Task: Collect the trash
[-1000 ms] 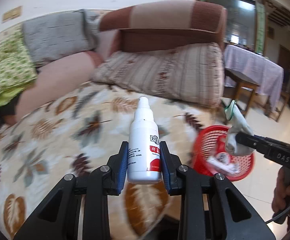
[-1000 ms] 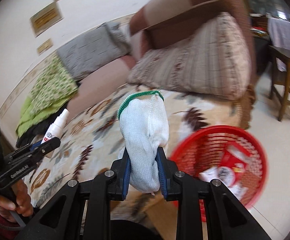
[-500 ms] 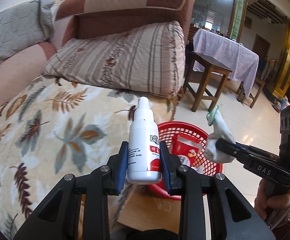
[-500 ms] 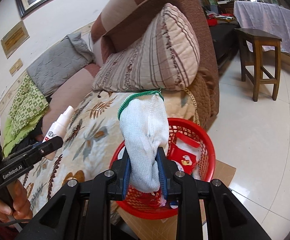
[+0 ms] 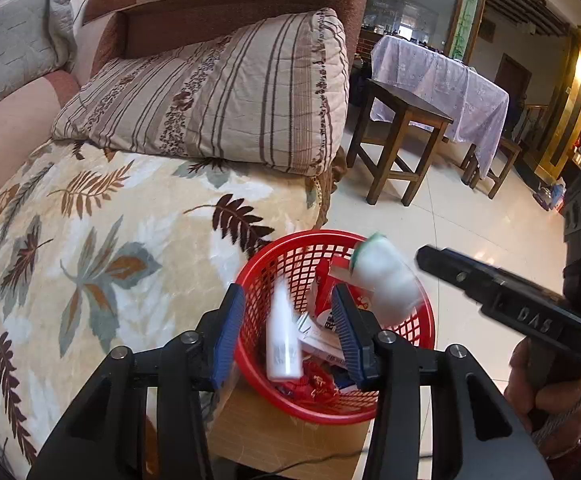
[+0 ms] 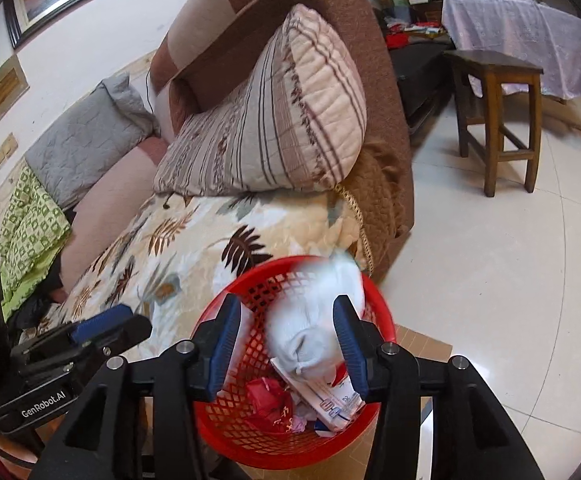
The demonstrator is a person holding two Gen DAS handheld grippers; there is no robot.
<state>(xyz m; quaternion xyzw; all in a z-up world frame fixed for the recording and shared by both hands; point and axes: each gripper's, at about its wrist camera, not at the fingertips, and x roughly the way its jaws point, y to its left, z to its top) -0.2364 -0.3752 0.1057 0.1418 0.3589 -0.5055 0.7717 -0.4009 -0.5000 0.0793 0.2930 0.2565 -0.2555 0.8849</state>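
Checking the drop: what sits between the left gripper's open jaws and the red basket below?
In the left wrist view, only the white bottle, blurred, between the left gripper jaws and over the red basket.

— Where's the red plastic mesh basket (image 5: pixel 422 332)?

— I see it at the leaf-print blanket's (image 5: pixel 90 240) edge, on cardboard (image 5: pixel 258 436). Striped pillow (image 5: pixel 218 96) behind; wooden stool (image 5: pixel 402 136) right, beyond.
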